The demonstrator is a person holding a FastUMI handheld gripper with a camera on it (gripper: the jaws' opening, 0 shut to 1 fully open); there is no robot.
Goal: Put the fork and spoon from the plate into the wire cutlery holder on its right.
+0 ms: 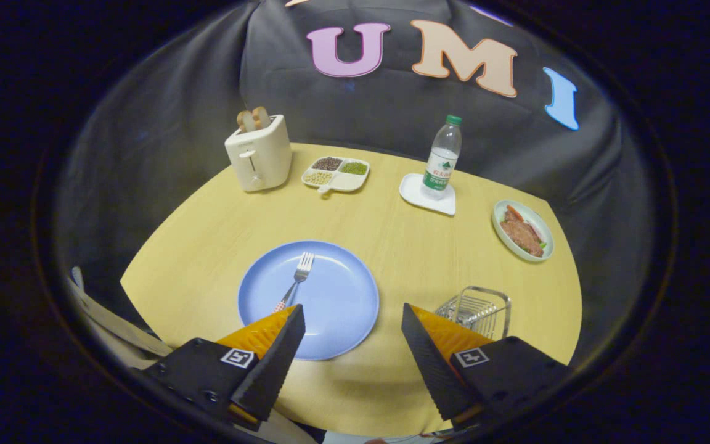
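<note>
We see the gripper (353, 316) with its two fingers spread wide apart, released, holding nothing and touching nothing. Between the fingers and just ahead of them lies the blue plate (342, 308), resting flat on the round wooden table (207, 234). On the plate lies the fork (296, 280), tines pointing away from us; its patterned handle runs back toward the left finger's tip, which covers the handle's end. We cannot make out a spoon on the plate. Just beyond the right finger stands the wire cutlery holder (477, 308), on the table beside the plate's right side and apart from it; the right fingertip overlaps its near corner in view.

Farther out, well beyond the fingers, we note a toaster (258, 154) with two slices of bread standing in it at far left, a divided dish of beans (336, 172) next to it, a plastic water bottle (443, 159) upright on a small white tray (420, 196), and to the far right an oval dish of food (522, 230).
</note>
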